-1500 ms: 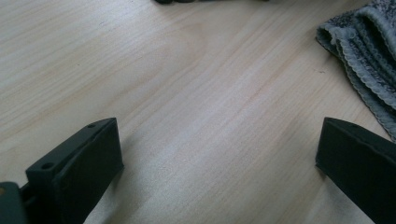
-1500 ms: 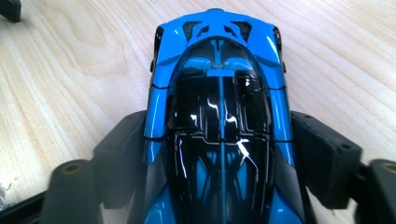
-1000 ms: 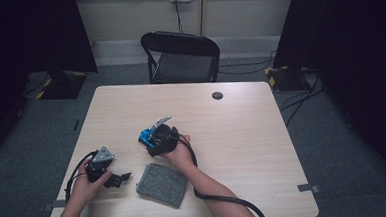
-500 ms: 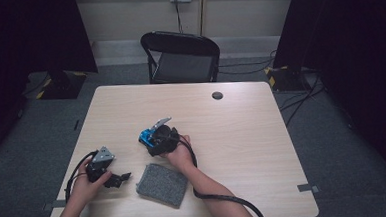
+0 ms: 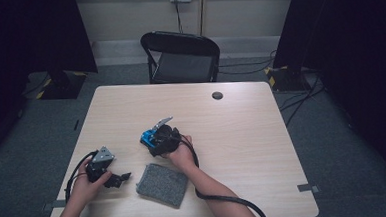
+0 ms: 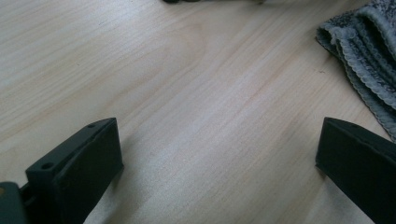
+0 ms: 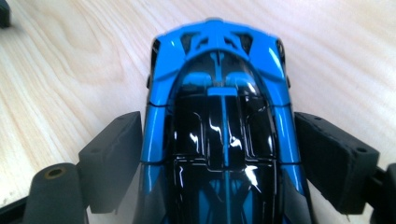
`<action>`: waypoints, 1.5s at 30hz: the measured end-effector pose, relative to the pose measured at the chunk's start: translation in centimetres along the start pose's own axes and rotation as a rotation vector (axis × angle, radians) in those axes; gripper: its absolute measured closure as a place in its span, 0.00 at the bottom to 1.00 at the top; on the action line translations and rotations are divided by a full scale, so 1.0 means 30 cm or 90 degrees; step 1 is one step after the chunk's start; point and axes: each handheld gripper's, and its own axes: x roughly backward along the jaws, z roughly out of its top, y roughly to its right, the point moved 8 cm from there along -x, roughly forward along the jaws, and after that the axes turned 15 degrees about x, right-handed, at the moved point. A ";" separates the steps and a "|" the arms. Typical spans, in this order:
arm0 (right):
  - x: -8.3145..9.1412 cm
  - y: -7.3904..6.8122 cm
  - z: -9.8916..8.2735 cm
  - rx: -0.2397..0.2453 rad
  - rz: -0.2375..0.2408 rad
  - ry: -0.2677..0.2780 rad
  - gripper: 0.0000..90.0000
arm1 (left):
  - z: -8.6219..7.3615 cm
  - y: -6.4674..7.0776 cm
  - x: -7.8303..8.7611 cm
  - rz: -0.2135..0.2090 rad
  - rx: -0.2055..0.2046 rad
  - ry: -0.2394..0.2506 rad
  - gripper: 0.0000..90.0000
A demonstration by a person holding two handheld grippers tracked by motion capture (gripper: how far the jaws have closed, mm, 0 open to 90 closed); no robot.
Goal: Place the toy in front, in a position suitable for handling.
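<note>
High view showed almost no change: your right gripper (image 5: 155, 139) stayed clamped on the blue toy car (image 7: 219, 116) at mid-table, so the grasp seemed secure. Your left gripper (image 5: 115, 179) rested wide open and empty beside the grey cloth (image 5: 162, 184).

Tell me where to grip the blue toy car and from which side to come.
Grip the blue toy car across its two long flanks, coming over its length as the right gripper does. The sides run fairly straight and parallel there, while the glossy roof curves away. The jaws already press on both flanks.
</note>
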 end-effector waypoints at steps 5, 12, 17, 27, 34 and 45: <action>0.003 0.008 -0.001 -0.020 0.005 0.001 0.19 | 0.000 0.000 0.000 0.000 0.000 -0.001 0.00; 0.015 0.026 0.023 -0.028 -0.011 -0.009 0.14 | 0.000 0.000 0.000 0.000 0.000 0.000 0.00; -0.008 0.020 0.008 -0.026 -0.001 -0.030 0.15 | 0.000 0.000 0.000 0.000 0.000 0.000 0.00; 0.007 0.009 0.015 -0.018 0.022 -0.032 0.29 | 0.000 0.000 0.000 0.000 0.001 0.000 0.00; 0.024 0.016 0.008 -0.013 0.028 -0.038 0.29 | 0.000 0.000 0.000 -0.001 0.001 0.000 0.00; 0.074 0.048 0.017 -0.016 0.027 -0.027 0.29 | 0.000 0.000 0.000 0.000 0.001 0.000 0.00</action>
